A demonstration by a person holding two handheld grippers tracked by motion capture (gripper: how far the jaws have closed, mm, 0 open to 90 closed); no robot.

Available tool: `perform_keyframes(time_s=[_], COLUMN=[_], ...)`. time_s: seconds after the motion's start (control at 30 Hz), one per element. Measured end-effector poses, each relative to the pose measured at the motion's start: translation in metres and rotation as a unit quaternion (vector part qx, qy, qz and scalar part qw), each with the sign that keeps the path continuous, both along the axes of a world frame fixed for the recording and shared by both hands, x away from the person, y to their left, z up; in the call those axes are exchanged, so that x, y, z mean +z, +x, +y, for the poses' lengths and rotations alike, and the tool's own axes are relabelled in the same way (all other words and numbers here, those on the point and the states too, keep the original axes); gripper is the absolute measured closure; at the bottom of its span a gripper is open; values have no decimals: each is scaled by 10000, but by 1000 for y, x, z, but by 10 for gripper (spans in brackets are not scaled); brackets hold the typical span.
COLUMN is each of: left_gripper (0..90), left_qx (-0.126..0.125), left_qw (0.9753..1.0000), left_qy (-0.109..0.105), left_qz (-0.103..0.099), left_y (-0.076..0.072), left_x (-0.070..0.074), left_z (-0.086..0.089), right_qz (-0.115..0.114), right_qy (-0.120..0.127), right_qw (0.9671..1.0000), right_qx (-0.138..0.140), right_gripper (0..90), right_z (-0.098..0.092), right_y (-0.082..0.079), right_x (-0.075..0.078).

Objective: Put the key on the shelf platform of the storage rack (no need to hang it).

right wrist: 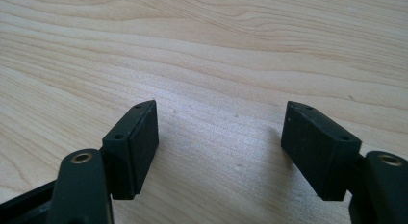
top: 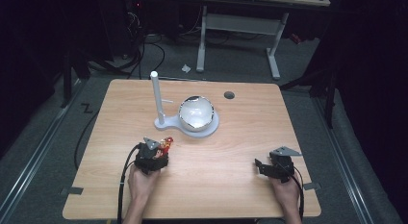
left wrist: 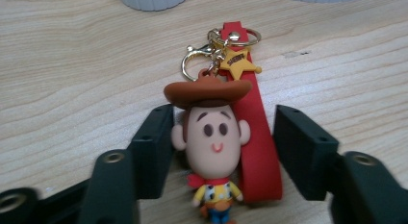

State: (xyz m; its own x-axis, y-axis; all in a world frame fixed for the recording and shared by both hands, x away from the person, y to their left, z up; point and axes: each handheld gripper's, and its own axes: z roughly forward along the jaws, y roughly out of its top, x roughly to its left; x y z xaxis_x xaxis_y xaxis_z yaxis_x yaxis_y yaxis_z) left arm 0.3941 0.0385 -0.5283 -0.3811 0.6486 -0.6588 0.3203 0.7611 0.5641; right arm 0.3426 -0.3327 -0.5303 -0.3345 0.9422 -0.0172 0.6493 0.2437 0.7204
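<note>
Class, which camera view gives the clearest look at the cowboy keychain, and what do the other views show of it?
The left gripper view: the cowboy keychain lies close up between the open left gripper, with hat, face, red strap and star charm plain. The high view shows it as a small red-and-yellow spot at that gripper's tip. The right gripper view faces bare table.

The high view looks forward and down over the whole bench [top: 231,180]. Each gripper view skims its near edge closely; all share its wood.
</note>
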Motion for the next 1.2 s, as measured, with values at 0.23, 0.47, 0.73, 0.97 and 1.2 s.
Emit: perform_keyframes(time_s=[0.23, 0.47, 0.73, 0.97, 1.2], left_gripper=[603, 652, 655, 656, 656], left_qx=[-80, -209, -330, -518, -761], left_qw=[9993, 9991, 9980, 9961, 9932], left_qy=[-164, -256, -363, -457, -562], left_qz=[-311, -262, -399, -556, -679], left_y=[-6, -8, -13, -19, -27], left_x=[14, 14, 20, 35, 53], left_z=[8, 12, 12, 9, 11], right_qz=[-1, 1, 0, 0, -6], right_qy=[5, 2, 2, 4, 8], right_qw=[10000, 10000, 10000, 10000, 10000], right_qx=[0, -2, 0, -2, -3], right_gripper=[294, 294, 294, 294, 294], right_z=[0, 0, 0, 0, 0], right_y=[0, 0, 0, 0, 0], right_x=[0, 0, 0, 0, 0])
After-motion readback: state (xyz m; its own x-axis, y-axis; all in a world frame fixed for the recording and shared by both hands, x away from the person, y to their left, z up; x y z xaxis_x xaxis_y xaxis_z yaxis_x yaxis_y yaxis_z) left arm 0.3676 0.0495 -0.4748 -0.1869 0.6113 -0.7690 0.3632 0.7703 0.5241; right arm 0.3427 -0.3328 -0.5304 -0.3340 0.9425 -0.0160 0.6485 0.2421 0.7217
